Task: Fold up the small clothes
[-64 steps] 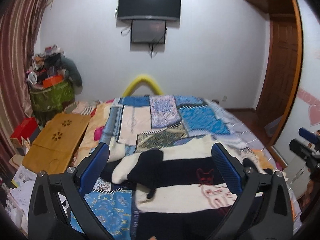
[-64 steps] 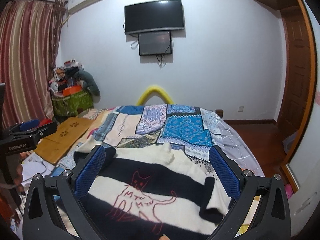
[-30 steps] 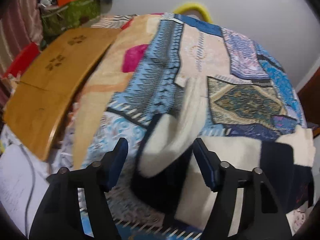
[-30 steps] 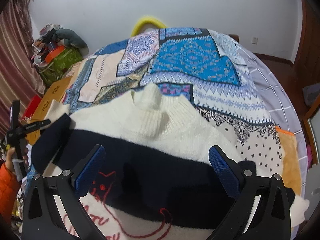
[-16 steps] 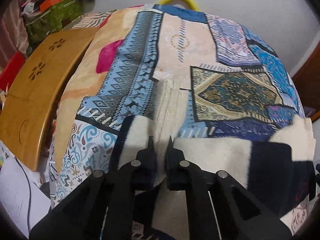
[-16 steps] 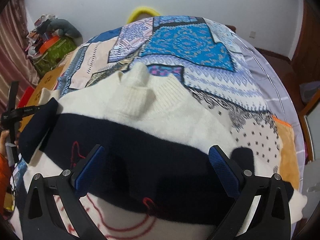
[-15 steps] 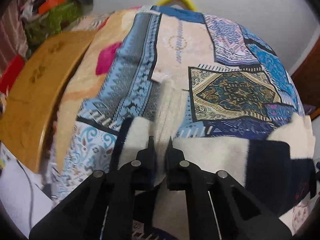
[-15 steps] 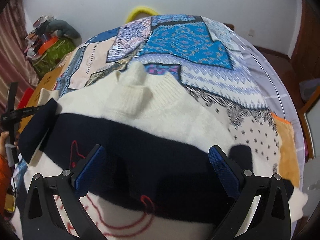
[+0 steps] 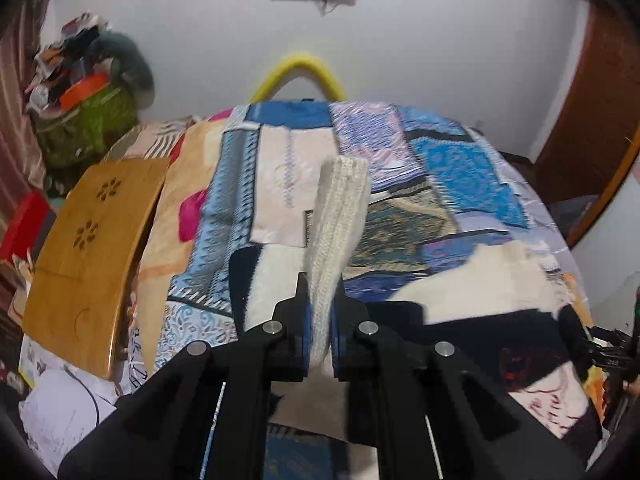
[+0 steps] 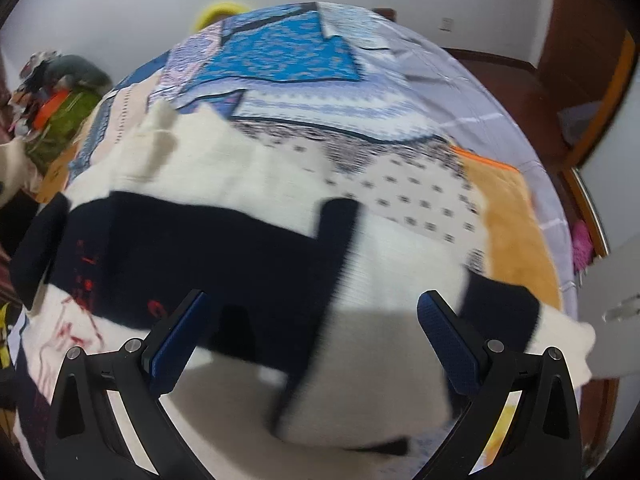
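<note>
Patchwork bedding (image 9: 472,168) is covering the bed that fills both views, with a white wall behind it, a wooden lap tray (image 9: 92,248) at the left of the left wrist view and a yellow curved tube (image 9: 298,70) at the far edge of the bed. Lying flat across the near part of the bed is the task garment, a cream and navy striped sweater (image 10: 248,184) with a red line drawing on its front.

The left tongs (image 9: 319,320), at the lower centre of their view, are clamping the ribbed cream cuff (image 9: 344,200) of one sleeve; the cuff is standing up between the closed pads, clear of the bedding. The right tongs (image 10: 308,336) are standing wide and holding nothing, hovering over the other navy-banded sleeve (image 10: 332,264), which is lying across the sweater body at the centre of that view.

Judged step: the sleeve fold is in hand on the left side. The next move probably calls for carrying the clamped cuff across the sweater body and laying it flat before release, while the right tongs are lining up on the opposite sleeve or side edge.
</note>
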### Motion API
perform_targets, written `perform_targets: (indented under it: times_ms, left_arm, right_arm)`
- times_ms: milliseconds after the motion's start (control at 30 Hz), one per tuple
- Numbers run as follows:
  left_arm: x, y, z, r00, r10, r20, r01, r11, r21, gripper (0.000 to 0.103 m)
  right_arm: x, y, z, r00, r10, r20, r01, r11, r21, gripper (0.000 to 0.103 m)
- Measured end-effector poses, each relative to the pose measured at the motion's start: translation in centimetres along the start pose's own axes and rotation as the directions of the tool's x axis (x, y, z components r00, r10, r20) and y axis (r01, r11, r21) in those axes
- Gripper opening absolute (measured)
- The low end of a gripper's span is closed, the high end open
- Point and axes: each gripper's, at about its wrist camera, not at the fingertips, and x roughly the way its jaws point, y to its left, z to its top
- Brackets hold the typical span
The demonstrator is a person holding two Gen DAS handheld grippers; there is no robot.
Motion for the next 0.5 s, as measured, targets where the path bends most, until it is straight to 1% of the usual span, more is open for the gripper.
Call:
perform_targets:
  times_ms: [100, 167, 200, 233, 267, 333, 367, 433, 467, 500]
  left_arm:
    - [-0.9, -1.7, 0.0, 1.0, -0.027, 0.013, 0.027, 0.999, 0.019, 0.007]
    - [-1.1, -3.0, 0.0, 0.999, -0.042, 0.014, 0.042, 0.999, 0.033, 0.007]
    - [-1.1, -3.5, 0.0, 0.999, -0.047, 0.012, 0.046, 0.998, 0.04, 0.007]
    - [-0.9, -4.0, -0.1, 0.999, -0.052, 0.007, 0.052, 0.998, 0.047, 0.007]
    - [-0.8, -4.5, -0.1, 0.998, -0.057, 0.002, 0.056, 0.997, 0.054, 0.007]
    - [-0.6, -5.5, -0.2, 0.998, -0.06, -0.003, 0.06, 0.996, 0.07, 0.007]
    - [-0.5, -5.9, -0.2, 0.998, -0.062, -0.007, 0.062, 0.995, 0.075, 0.007]
    - [-0.4, -6.7, -0.1, 0.997, -0.074, -0.015, 0.075, 0.994, 0.078, 0.007]
    - [-0.4, -7.0, -0.1, 0.997, -0.08, -0.016, 0.081, 0.994, 0.079, 0.007]
    - [-0.4, -7.4, -0.1, 0.996, -0.085, -0.016, 0.086, 0.993, 0.08, 0.007]
  right_arm:
    - [-0.2, -2.0, -0.6, 0.999, -0.034, -0.006, 0.034, 0.999, 0.022, 0.103]
    - [0.1, -3.2, -1.0, 0.999, -0.03, -0.027, 0.031, 0.999, 0.041, 0.103]
    - [0.2, -3.4, -1.3, 0.999, -0.022, -0.033, 0.023, 0.999, 0.044, 0.1]
    - [0.3, -3.6, -1.5, 0.999, -0.005, -0.035, 0.006, 0.999, 0.047, 0.091]
    - [0.4, -3.7, -1.6, 0.999, 0.012, -0.039, -0.01, 0.999, 0.047, 0.086]
    - [0.7, -3.6, -1.9, 0.996, 0.067, -0.055, -0.064, 0.997, 0.054, 0.065]
    - [0.7, -3.4, -1.9, 0.995, 0.077, -0.057, -0.074, 0.996, 0.056, 0.059]
    - [0.5, -3.0, -2.0, 0.994, 0.094, -0.051, -0.091, 0.995, 0.047, 0.038]
    - [0.3, -2.8, -1.9, 0.995, 0.093, -0.047, -0.091, 0.995, 0.04, 0.032]
    - [0.1, -2.7, -1.8, 0.995, 0.094, -0.041, -0.093, 0.995, 0.036, 0.021]
